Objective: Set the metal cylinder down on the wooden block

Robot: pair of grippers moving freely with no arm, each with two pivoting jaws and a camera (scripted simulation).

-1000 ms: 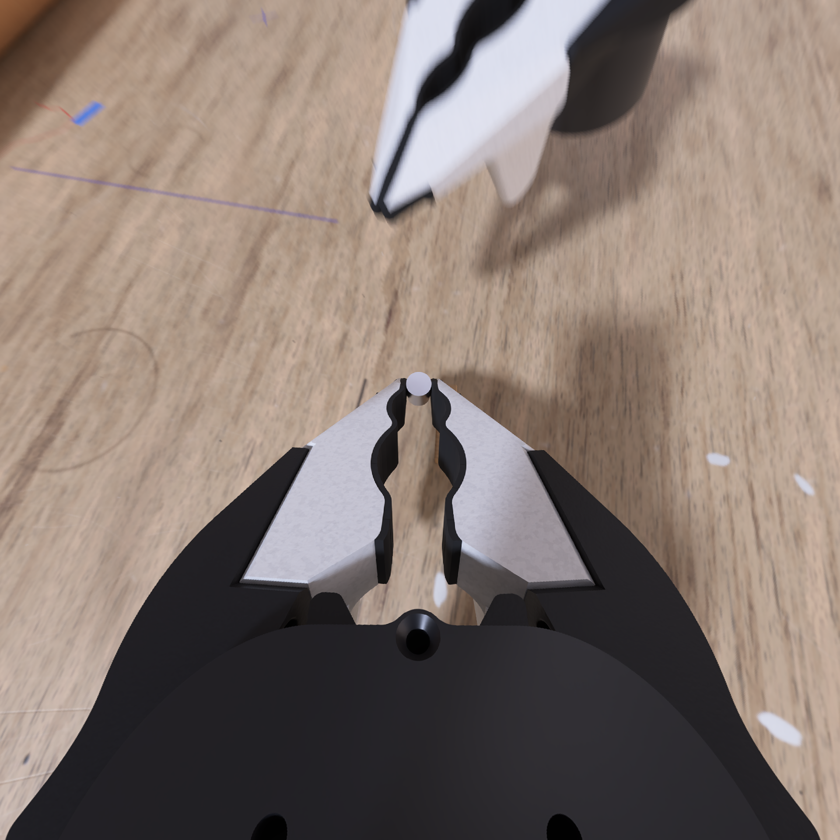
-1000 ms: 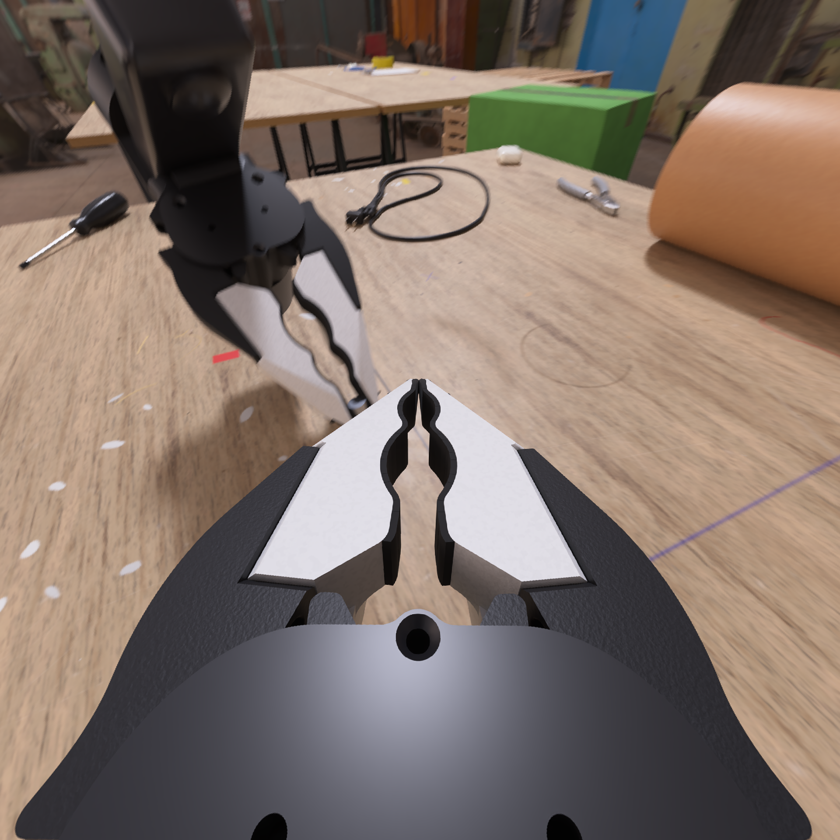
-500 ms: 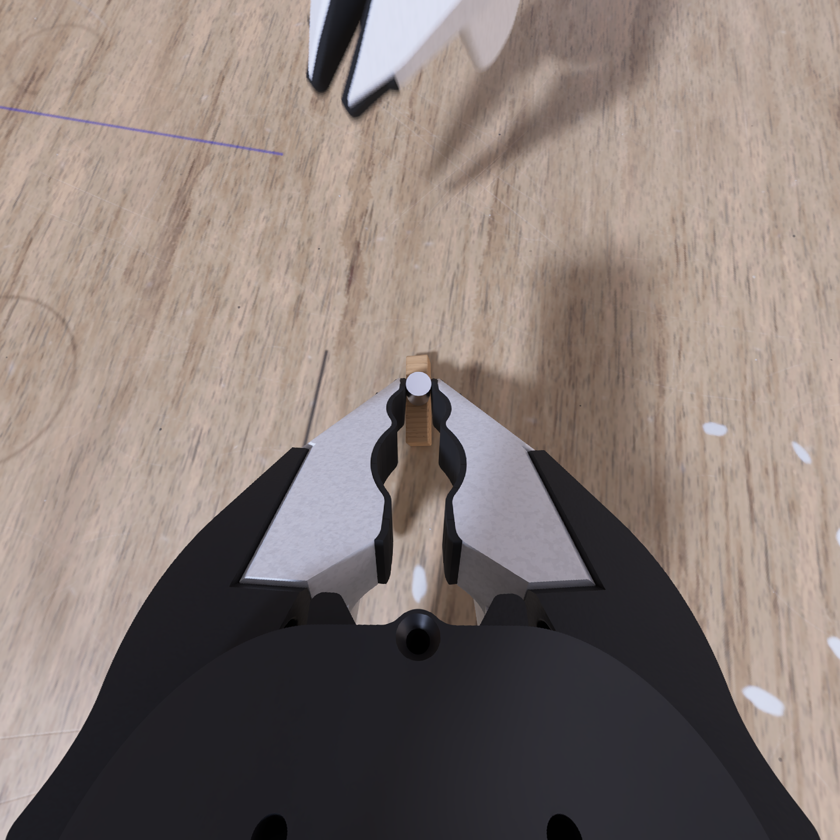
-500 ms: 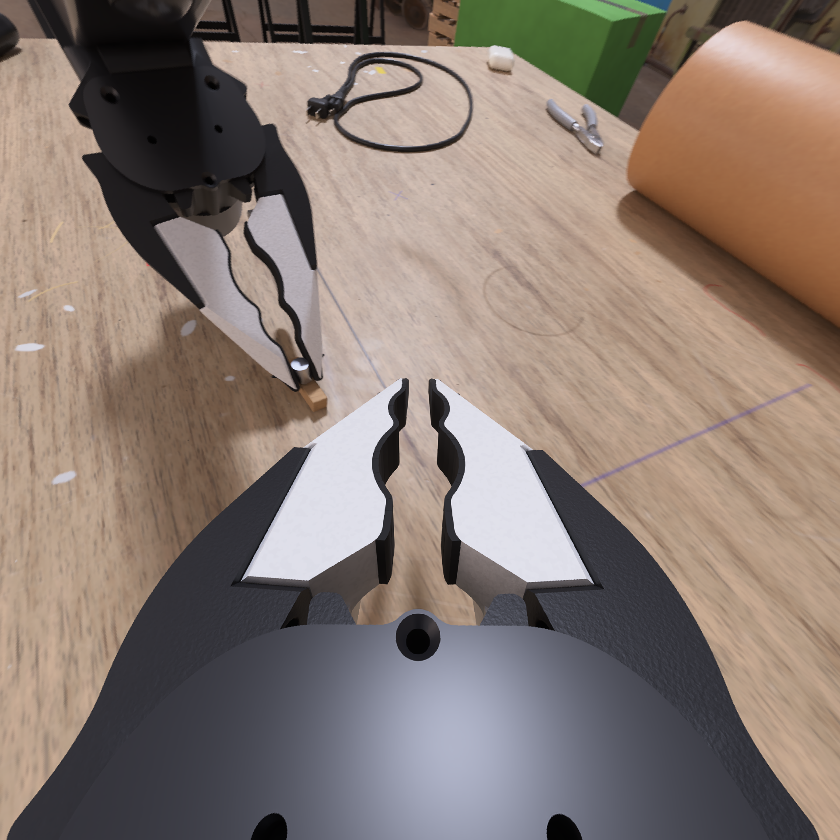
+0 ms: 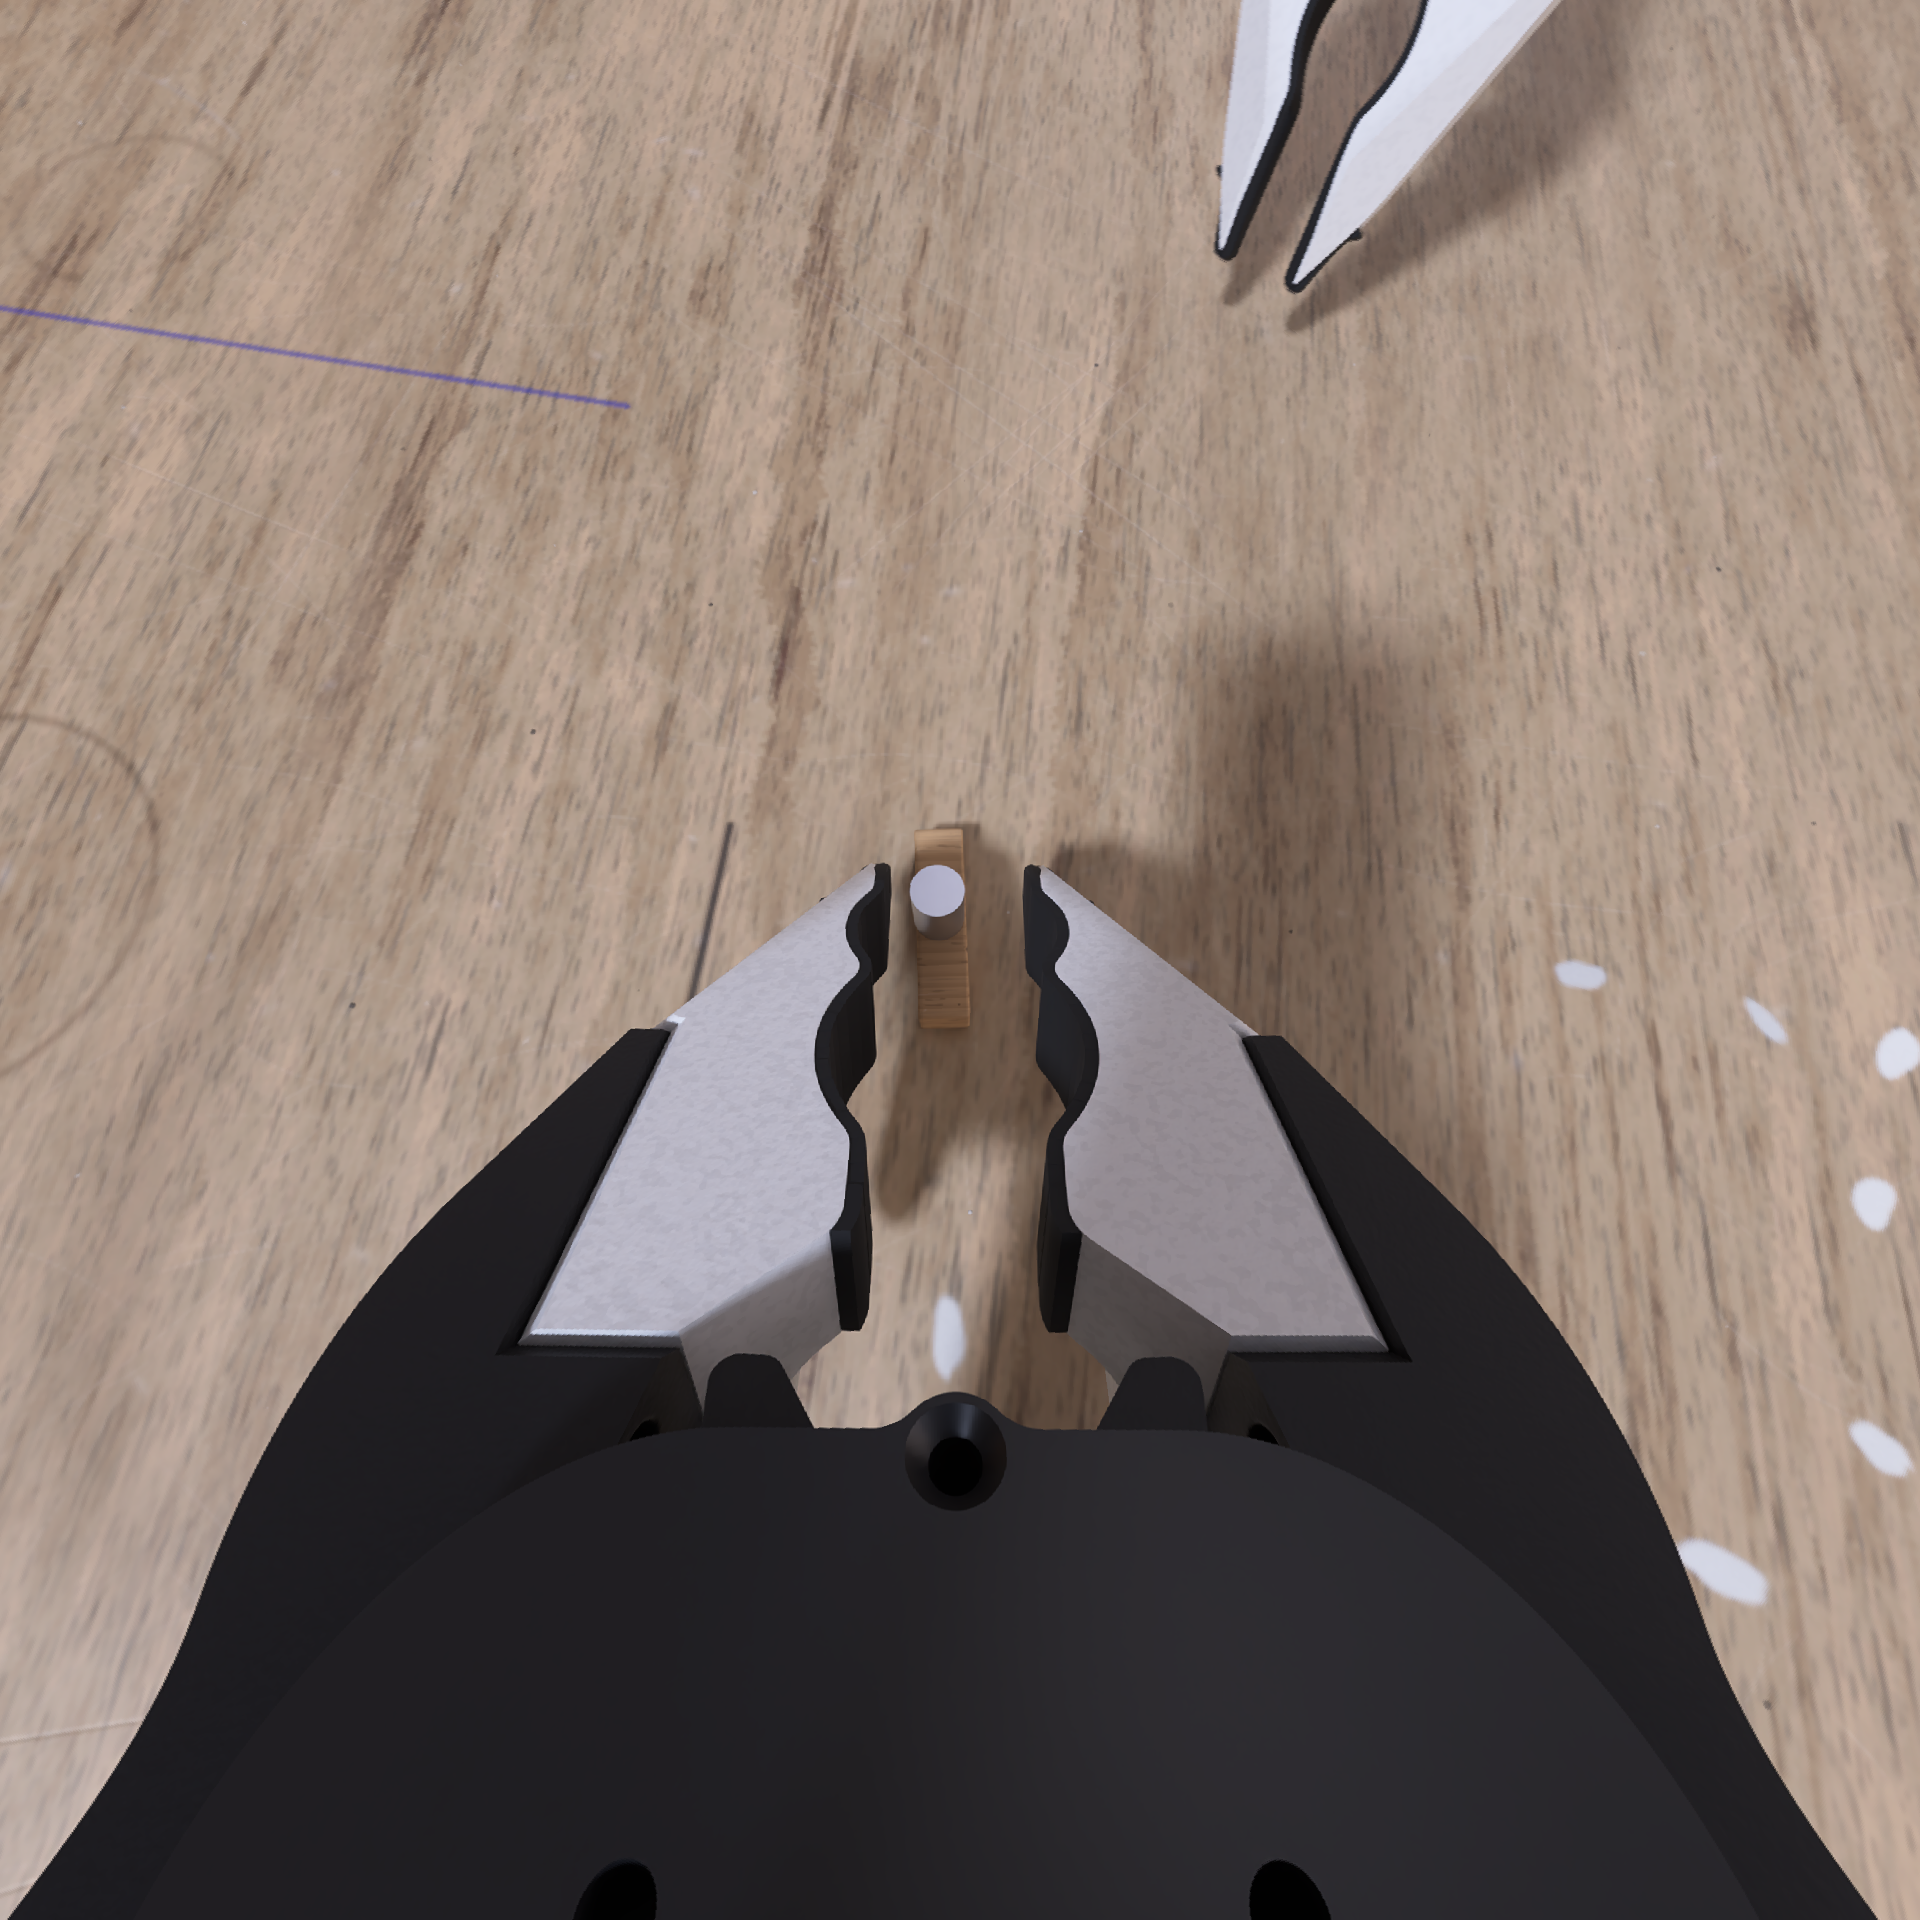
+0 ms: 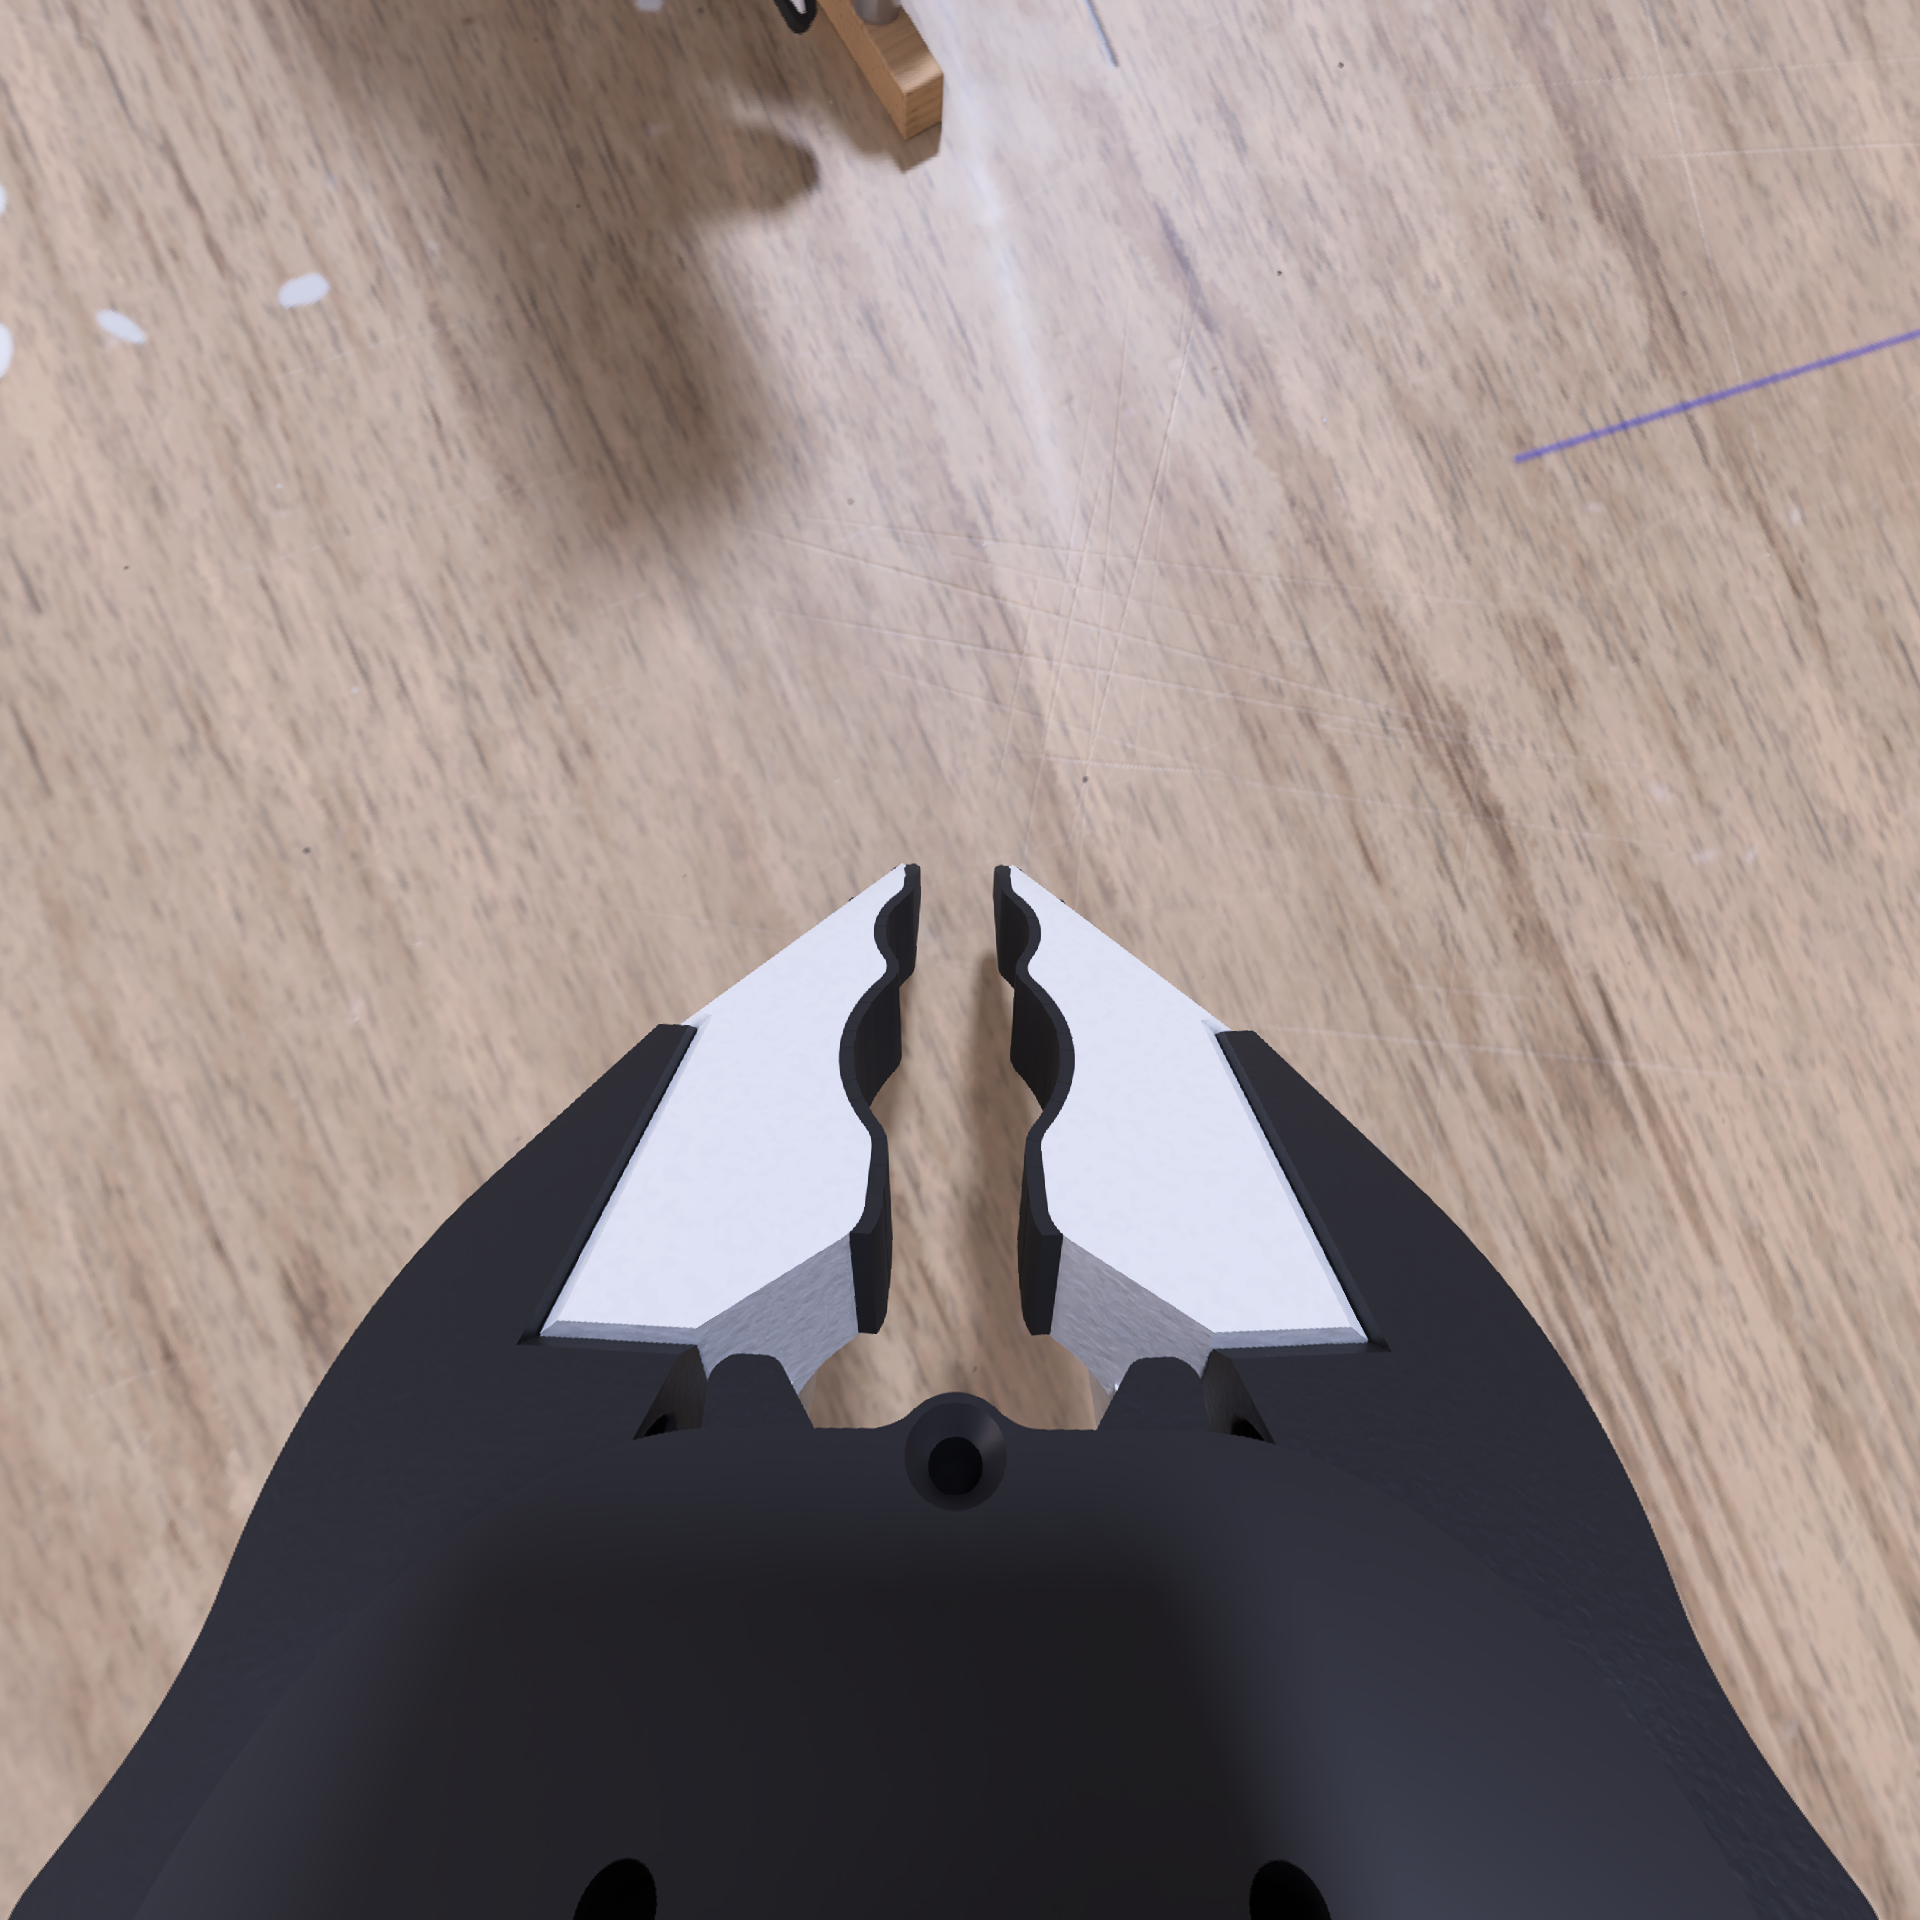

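Observation:
In the left wrist view a small metal cylinder point(image 5: 937, 902) stands upright on a narrow wooden block point(image 5: 943, 971) that lies on the wooden table point(image 5: 416, 623). My left gripper point(image 5: 957, 883) is open, its fingertips on either side of the cylinder with a gap on both sides. My right gripper point(image 6: 956, 878) is open and empty over bare table. Its fingertips point(image 5: 1236, 223) show at the top right of the left wrist view. The block's end point(image 6: 899, 68) shows at the top edge of the right wrist view, with the cylinder's base just in frame.
White paint flecks point(image 5: 1875, 1200) dot the table to the right of my left gripper. A thin blue line point(image 5: 312, 358) and a faint drawn circle point(image 5: 135, 821) mark the table on the left. The blue line point(image 6: 1714, 395) also shows in the right wrist view.
My left gripper has opened and let go of the cylinder, which now stands on the block. My right gripper has opened slightly, tilted down toward the table and drawn away from the block.

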